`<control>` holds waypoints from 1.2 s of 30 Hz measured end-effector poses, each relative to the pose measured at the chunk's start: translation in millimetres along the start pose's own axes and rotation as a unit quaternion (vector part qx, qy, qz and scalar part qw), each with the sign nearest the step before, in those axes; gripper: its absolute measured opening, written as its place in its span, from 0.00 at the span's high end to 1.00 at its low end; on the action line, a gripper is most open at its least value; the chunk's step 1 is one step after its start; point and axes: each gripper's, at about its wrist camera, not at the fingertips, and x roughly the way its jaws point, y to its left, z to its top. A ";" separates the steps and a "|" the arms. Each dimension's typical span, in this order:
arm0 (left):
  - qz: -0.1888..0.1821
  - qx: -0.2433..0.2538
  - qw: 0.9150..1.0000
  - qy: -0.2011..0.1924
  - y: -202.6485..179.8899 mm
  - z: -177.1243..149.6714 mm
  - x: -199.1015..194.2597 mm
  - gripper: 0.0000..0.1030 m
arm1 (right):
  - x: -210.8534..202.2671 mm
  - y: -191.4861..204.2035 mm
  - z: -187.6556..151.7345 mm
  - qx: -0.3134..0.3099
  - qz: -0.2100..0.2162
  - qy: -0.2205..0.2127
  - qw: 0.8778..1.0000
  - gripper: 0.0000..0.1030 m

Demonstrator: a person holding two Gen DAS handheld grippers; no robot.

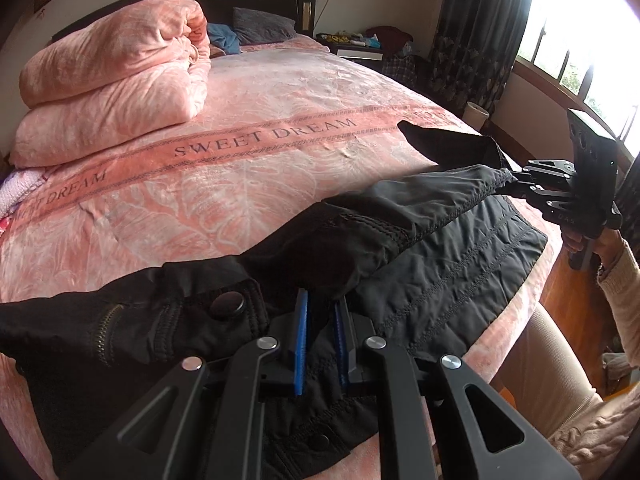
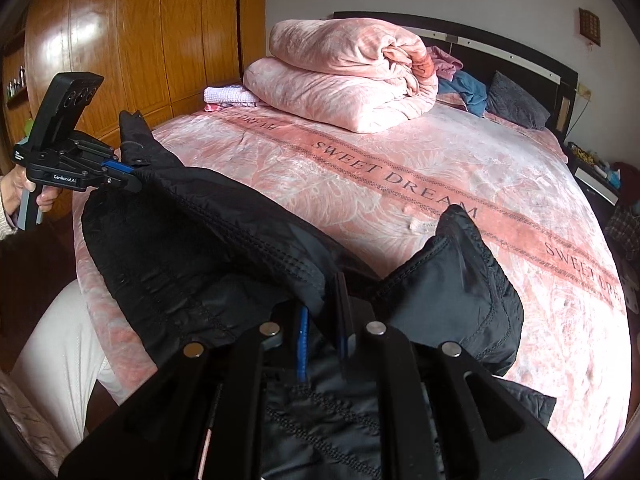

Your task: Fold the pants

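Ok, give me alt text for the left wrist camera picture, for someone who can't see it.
Seen from the left gripper, whose blue-padded fingers pinch black pants at the waist end, the pants stretch across a pink bedspread to the right gripper clamped on the far end. A folded pink quilt sits near the headboard.

My left gripper (image 1: pixel 322 312) has its blue pads half buried in the black pants (image 1: pixel 460 264), so I can't see the pinched edge. Same for my right gripper (image 2: pixel 324 312): cloth covers its fingertips. The pants run off the bottom edge in both views. Clutter on the nightstand (image 1: pixel 356 42) is too small to name. The window (image 1: pixel 580 56) is blown out white. The folded blanket (image 2: pixel 344 80) hides part of the headboard (image 2: pixel 500 48).
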 end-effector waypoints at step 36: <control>0.079 -0.163 0.983 0.024 5.9 -55.8 18.0 0.39 | -15.9 17.0 -47.9 0.135 -0.097 0.056 0.984 0.35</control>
